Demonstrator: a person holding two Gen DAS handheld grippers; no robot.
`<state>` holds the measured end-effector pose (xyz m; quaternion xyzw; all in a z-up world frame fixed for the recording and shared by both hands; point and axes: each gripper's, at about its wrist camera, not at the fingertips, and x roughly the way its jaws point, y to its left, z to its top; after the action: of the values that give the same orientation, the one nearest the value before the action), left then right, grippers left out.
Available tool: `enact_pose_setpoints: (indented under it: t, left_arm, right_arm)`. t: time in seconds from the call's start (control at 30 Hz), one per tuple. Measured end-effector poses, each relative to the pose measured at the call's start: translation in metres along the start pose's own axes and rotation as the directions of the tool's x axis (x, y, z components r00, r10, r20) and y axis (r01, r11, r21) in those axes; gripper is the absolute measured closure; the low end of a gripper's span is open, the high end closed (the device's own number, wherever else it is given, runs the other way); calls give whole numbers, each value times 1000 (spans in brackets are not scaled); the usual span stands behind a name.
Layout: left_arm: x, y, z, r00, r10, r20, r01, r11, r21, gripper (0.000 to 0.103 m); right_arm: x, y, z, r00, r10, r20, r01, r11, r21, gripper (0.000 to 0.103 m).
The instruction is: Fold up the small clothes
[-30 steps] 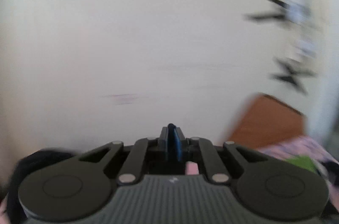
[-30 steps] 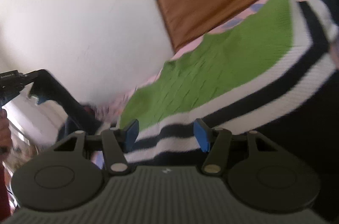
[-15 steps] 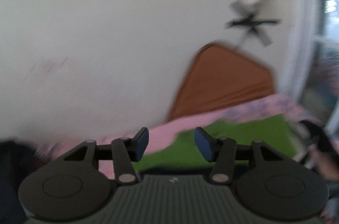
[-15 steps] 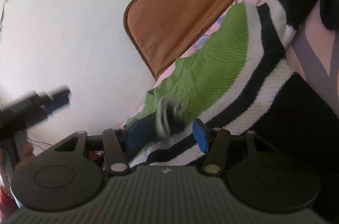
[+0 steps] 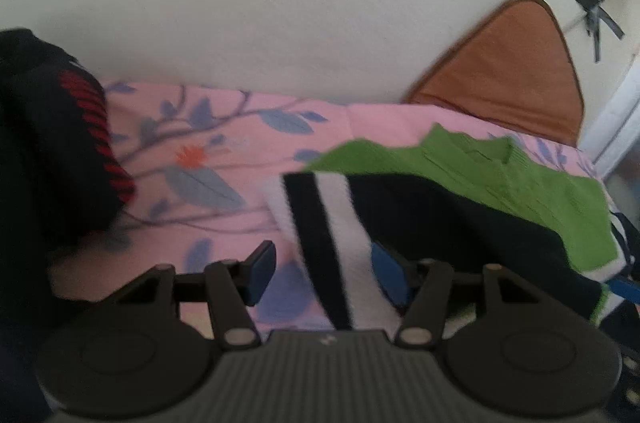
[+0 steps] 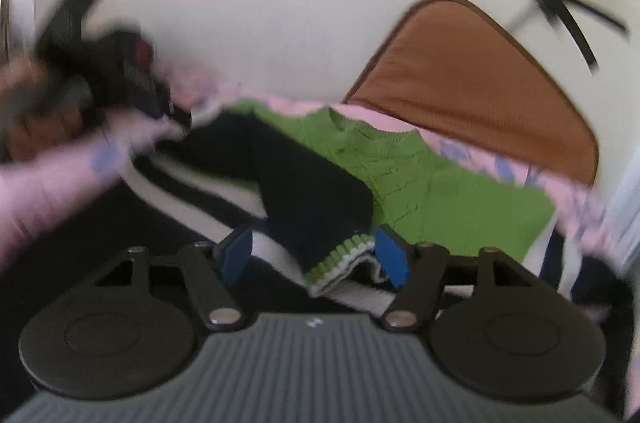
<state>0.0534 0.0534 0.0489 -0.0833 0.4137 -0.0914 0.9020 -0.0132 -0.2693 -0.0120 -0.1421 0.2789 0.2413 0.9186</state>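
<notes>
On the pink flowered sheet (image 5: 224, 151) lies a small knitted sweater (image 5: 520, 183), green at the chest and neck with white and dark bands lower down. One dark sleeve is folded across its front, the ribbed green and white cuff (image 6: 340, 259) at the near end. From the right wrist view that cuff sits between the blue pads of the right gripper (image 6: 314, 257), whose jaws stand wide apart and do not press on it. From the left wrist view the left gripper (image 5: 326, 269) is also spread open, with the striped white and dark edge of the sweater lying between its pads; whether a pad touches the cloth cannot be told. A dark garment with red stripes (image 5: 52, 143) sits on the sheet well to the left of the sweater. A brown cushion (image 5: 516, 71) leans against the pale wall (image 5: 280, 3) just behind the sweater. Black tape crosses (image 6: 556, 3) are stuck on the wall above the cushion.
</notes>
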Motion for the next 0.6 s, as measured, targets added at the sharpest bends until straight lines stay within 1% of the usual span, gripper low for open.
enact_pose_setpoints:
  t: [0.03,0.07,0.1,0.13,0.17,0.23,0.27,0.3,0.33,0.37,0.4,0.43,0.5,0.57,0.6]
  left_arm:
    - [1,-3,-5,1000,-5,-2,5,1000,7,53]
    - [3,-6,-6,1000,-7,-4,7,1000,15,55]
    - [3,-9,-7,1000,-2,-1,2,1000,24,59]
    - [2,-11,-7,1000,4,7,-5,999,31,63]
    - [4,-11,-7,1000,4,14,-5,999,34,64]
    - [6,-10,-5,1000,1,17,-1,1000,16,65]
    - [8,-10,-4,1000,2,13,-2,1000,4,64]
    - [9,-10,-4,1000,6,13,-6,1000,-3,63]
    - [9,-11,-4,1000,11,15,-11,1000,-4,63]
    - [6,-11,-4,1000,15,23,-15,1000,1,63]
    - [3,-11,-5,999,18,40,-18,1000,10,62]
    - [0,-11,-5,998,20,54,-21,1000,19,61]
    - [-5,-9,-2,997,30,76,-32,999,20,60]
    - [-6,-6,1,996,30,83,-29,1000,-5,60]
    - [-8,-8,3,995,7,96,-5,1000,-16,60]
  right_arm:
    - [9,1,2,1000,-5,-24,4,999,-38,77]
    - [17,-2,3,998,-11,-67,6,998,-68,89]
    - [24,-7,6,994,-6,-107,0,998,-64,90]
    - [26,-17,14,994,18,-110,-20,1000,-20,90]
    - [22,-29,21,995,30,-95,-28,999,27,90]
    - [10,-64,40,1000,10,-21,-6,987,159,89]
    - [9,-85,49,1000,-15,8,12,969,248,85]
    - [11,-107,55,998,-54,17,45,943,330,79]
    - [15,-123,58,995,-101,2,92,920,381,58]
    - [19,-137,57,987,-155,-38,157,903,400,52]
    - [20,-146,53,974,-212,-74,224,886,407,52]
    - [15,-153,46,972,-221,-83,235,879,416,53]
    - [-6,-168,26,981,-184,-58,190,861,472,54]
    - [-36,-181,4,978,-207,-41,197,824,531,54]
    - [-52,-187,-7,973,-228,-32,206,799,565,54]
